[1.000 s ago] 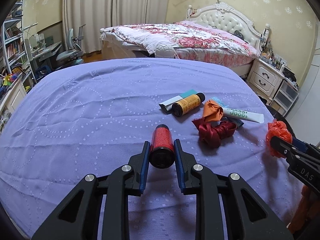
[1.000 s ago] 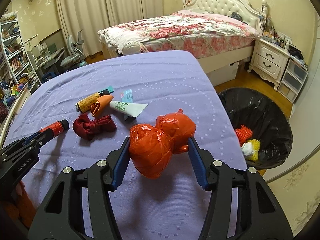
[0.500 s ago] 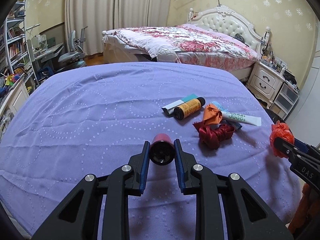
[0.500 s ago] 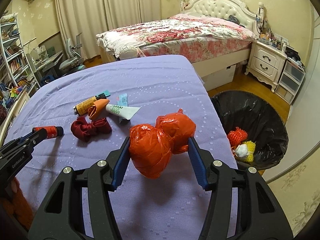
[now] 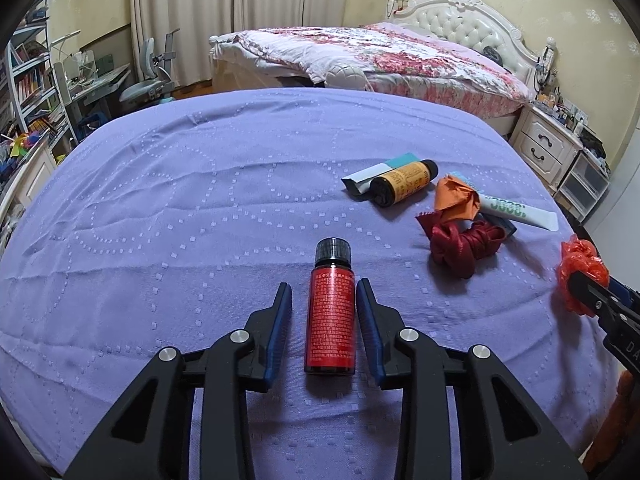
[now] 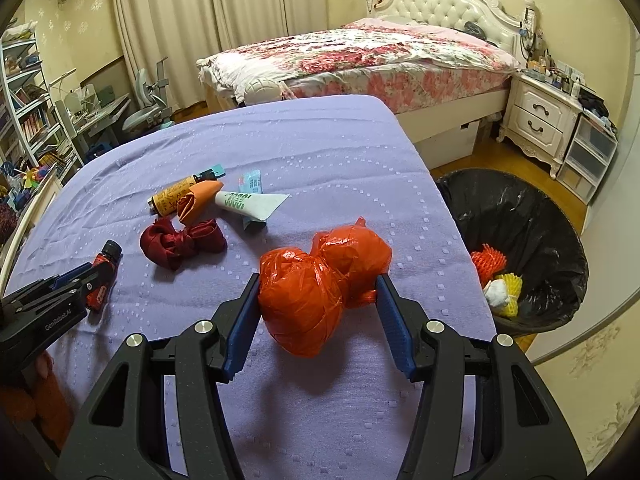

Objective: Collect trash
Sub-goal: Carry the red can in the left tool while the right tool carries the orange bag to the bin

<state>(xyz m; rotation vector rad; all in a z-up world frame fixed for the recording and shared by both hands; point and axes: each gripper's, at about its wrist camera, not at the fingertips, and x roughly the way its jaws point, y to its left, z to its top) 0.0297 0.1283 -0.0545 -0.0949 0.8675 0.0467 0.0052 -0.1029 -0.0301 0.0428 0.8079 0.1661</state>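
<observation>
A small red bottle point(image 5: 330, 312) with a black cap lies flat on the purple cloth between the fingers of my left gripper point(image 5: 324, 300). The jaws stand open with a gap on each side of it. It also shows in the right wrist view point(image 6: 102, 276). My right gripper point(image 6: 318, 300) is shut on a crumpled red-orange plastic bag point(image 6: 320, 280) and holds it above the cloth. The black-lined trash bin point(image 6: 520, 248) stands on the floor to the right, with netting scraps inside.
On the purple table point(image 5: 180, 200) lie an orange-label bottle point(image 5: 402, 182), an orange wrapper point(image 5: 456, 200), a dark red ribbon point(image 5: 464, 242), a white tube point(image 5: 516, 212) and a teal packet point(image 5: 380, 174). A bed and nightstand stand behind.
My left gripper has opened and let go of the red bottle, which now lies flat on the cloth with its cap pointing away. My right gripper still holds the bag.
</observation>
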